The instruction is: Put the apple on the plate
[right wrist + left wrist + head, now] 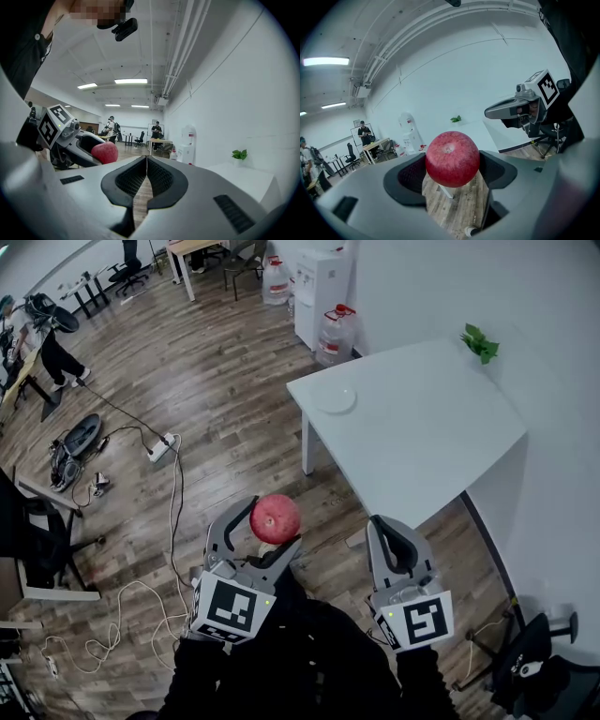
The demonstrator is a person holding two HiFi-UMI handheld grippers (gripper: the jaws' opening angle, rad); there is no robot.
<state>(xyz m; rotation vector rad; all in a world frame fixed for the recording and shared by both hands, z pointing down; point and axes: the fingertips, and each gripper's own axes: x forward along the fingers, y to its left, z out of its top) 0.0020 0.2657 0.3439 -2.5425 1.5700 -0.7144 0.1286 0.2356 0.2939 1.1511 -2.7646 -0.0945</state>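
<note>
A red apple (275, 517) is clamped between the jaws of my left gripper (272, 523), held in the air over the wooden floor, short of the table. Seen from the left gripper view, the apple (452, 159) fills the gap between both pads. The white plate (335, 399) lies on the far left corner of the white table (422, 437), well ahead of both grippers. My right gripper (382, 526) is shut with nothing in it, its pads touching, beside the left one. The right gripper view also catches the apple (104, 153) at the left.
A small green plant (479, 341) stands at the table's far right by the wall. Water jugs (335, 337) and a dispenser (317, 282) sit beyond the table. Cables and a power strip (161, 447) lie on the floor at left. A black chair (530, 652) is at lower right.
</note>
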